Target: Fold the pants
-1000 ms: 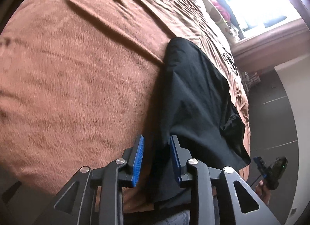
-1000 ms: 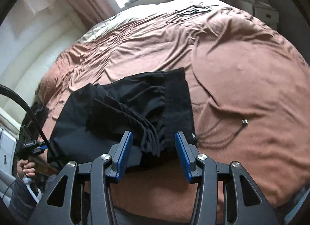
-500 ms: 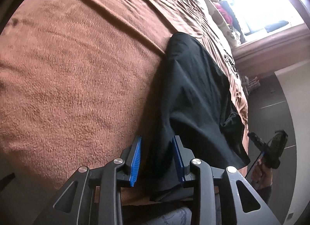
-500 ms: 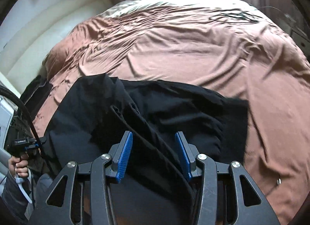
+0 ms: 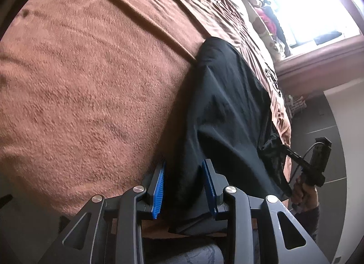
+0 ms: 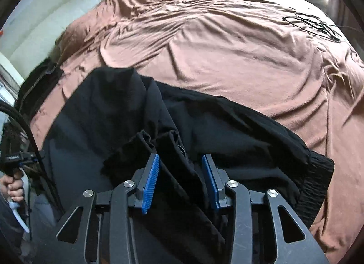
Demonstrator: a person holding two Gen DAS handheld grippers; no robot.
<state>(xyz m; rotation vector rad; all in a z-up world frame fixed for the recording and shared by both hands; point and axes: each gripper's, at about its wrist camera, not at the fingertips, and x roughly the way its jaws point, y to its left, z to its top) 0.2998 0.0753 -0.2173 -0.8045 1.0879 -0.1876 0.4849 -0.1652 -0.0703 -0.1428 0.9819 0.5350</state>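
The left gripper [image 5: 184,186] straddles the pants' [image 5: 227,109] near end, seemingly without pinching. The pants lie on the bed [image 5: 91,82], long axis running away from it. The right gripper [image 6: 179,181], jaws closing, brackets a raised fold.

The left gripper [image 5: 184,184] points steeply down, its blue pads [image 5: 159,189] parted with black cloth between them. The right gripper [image 6: 179,180], also angled down, is closing its jaws, a dark fold between them.
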